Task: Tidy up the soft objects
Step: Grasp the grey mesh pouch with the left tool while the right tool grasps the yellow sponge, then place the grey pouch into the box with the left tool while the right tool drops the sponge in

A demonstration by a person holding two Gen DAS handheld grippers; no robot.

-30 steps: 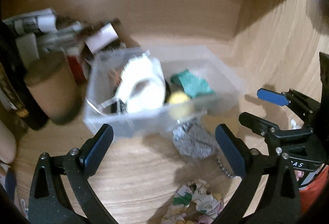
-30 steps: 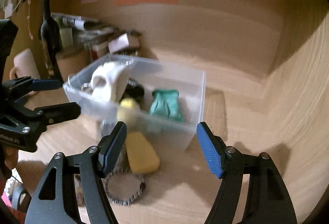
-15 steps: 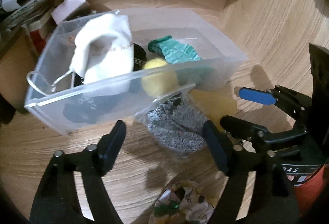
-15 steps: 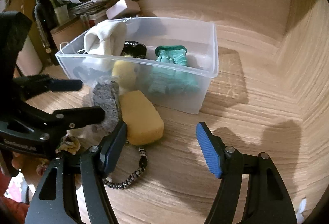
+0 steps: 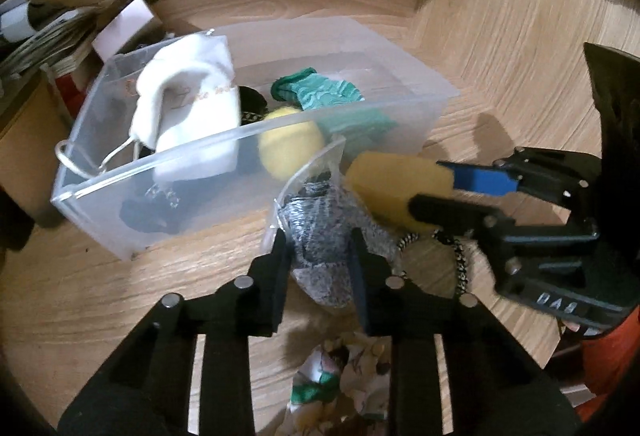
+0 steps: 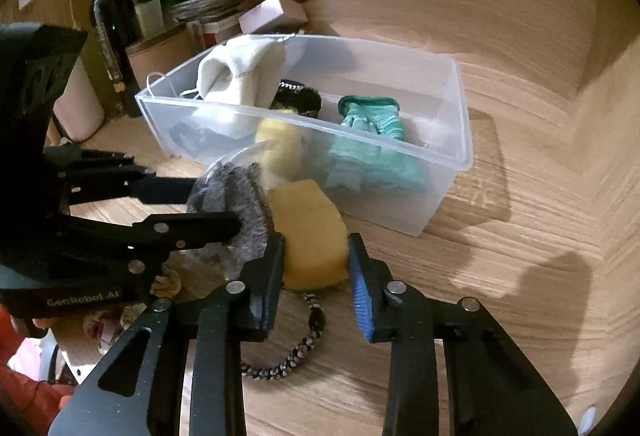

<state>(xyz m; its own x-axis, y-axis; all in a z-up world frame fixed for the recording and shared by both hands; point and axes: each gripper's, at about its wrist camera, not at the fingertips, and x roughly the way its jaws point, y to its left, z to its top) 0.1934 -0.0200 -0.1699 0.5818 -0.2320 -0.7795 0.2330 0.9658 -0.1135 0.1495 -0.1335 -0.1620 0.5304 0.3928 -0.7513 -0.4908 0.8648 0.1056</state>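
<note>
Left gripper (image 5: 320, 256) clamps the grey bagged cloth (image 5: 324, 236); right gripper (image 6: 316, 264) squeezes the yellow sponge (image 6: 310, 232) (both just before the bin (image 6: 460, 155)).

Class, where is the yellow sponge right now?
In both views, the yellow sponge lies on the table between the right gripper fingers, beside the bagged grey cloth.

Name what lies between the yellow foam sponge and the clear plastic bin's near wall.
Bare wooden tabletop only: the right wrist view shows a narrow strip between the yellow foam sponge and the clear plastic bin, nothing on it.
</note>
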